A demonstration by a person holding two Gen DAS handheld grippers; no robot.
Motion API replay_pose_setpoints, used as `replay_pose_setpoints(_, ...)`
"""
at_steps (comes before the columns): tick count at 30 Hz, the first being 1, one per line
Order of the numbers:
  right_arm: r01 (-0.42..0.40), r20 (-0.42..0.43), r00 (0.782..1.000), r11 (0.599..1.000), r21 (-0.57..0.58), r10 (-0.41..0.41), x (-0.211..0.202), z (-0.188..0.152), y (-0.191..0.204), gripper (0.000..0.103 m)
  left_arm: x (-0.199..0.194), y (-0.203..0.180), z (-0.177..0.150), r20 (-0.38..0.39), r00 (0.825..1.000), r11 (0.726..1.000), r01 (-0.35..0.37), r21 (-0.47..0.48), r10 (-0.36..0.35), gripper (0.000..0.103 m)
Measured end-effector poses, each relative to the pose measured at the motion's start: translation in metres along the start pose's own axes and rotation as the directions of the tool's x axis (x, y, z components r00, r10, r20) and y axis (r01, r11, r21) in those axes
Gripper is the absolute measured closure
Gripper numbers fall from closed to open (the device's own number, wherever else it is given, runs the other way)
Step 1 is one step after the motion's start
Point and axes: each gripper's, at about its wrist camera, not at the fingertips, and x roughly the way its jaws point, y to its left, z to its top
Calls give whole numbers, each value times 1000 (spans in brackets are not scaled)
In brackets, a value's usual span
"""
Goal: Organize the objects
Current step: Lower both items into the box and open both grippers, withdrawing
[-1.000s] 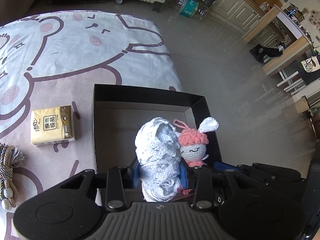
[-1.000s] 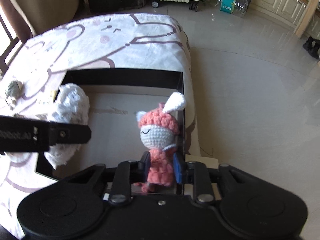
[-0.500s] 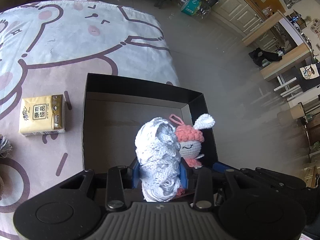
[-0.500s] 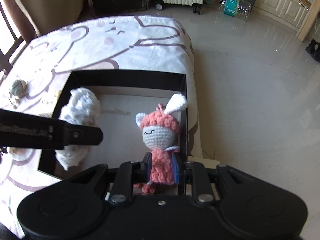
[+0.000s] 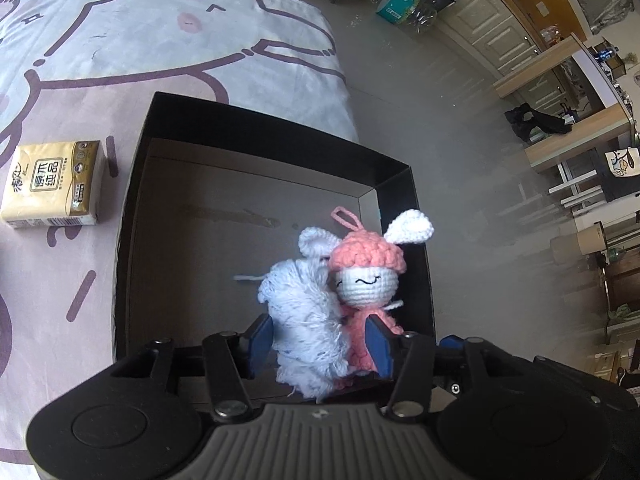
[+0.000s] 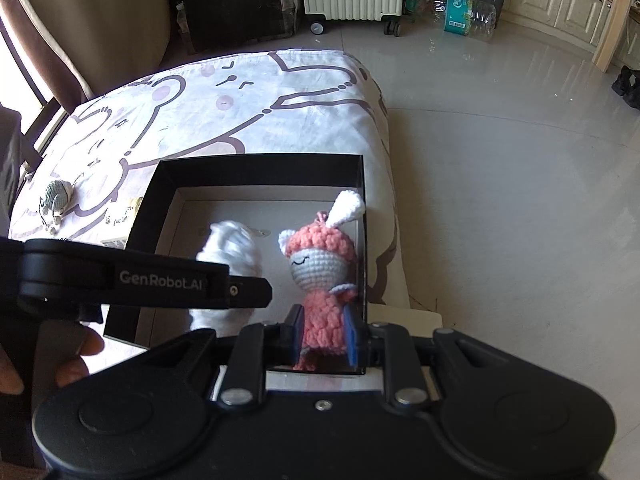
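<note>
Both grippers hang over an open black box (image 5: 260,128) on a cartoon-print bedspread. My left gripper (image 5: 318,342) has its jaws opening. A white crocheted piece (image 5: 304,320) sits loose between its blue pads, which stand clear of it. The piece leans against a pink crocheted doll with white ears (image 5: 368,272). My right gripper (image 6: 322,334) is shut on the doll's (image 6: 320,264) pink body and holds it upright near the box's (image 6: 260,168) right wall. In the right wrist view the white piece (image 6: 230,248) shows blurred behind one of the left gripper's fingers (image 6: 240,290).
A yellow tissue pack (image 5: 52,184) lies on the bedspread left of the box. A grey knitted item (image 6: 58,196) rests further left. A hand (image 6: 76,356) grips the left tool. The bed edge drops to a tiled floor just right of the box.
The left jaws have spread off the white piece, which has sagged lower beside the doll. The left gripper has come down toward the box. The right gripper still holds the doll.
</note>
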Motion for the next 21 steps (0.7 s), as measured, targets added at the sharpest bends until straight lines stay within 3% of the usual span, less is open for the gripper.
replay_pose_setpoints(4,-1,0,1000,1000,2,1,-1,-1,-1,81,0,3,2,2,1000,1000,-8,-6,8,54)
replay_pose_setpoints(6,-2,-1,1000,1000,5,2,-1,0,-2,81,0,3,2,-2,1000,1000,-9,-2,9,63)
replay_pose_setpoints(14,-7,-3,1000,1000,7,7,-3,-1,-2,80,-3,1,1,-12,1000,999,-24,23,24,65)
replay_pose_setpoints(17,-6,-2,1000,1000,20,6,-5,-1,-2,80,-8,-4,1,-11,998,996,-64,64,65,65)
replay_pose_setpoints(21,-14,12,1000,997,75,13,-10,-4,-5,80,-24,-16,1,27,986,967,-168,193,166,65)
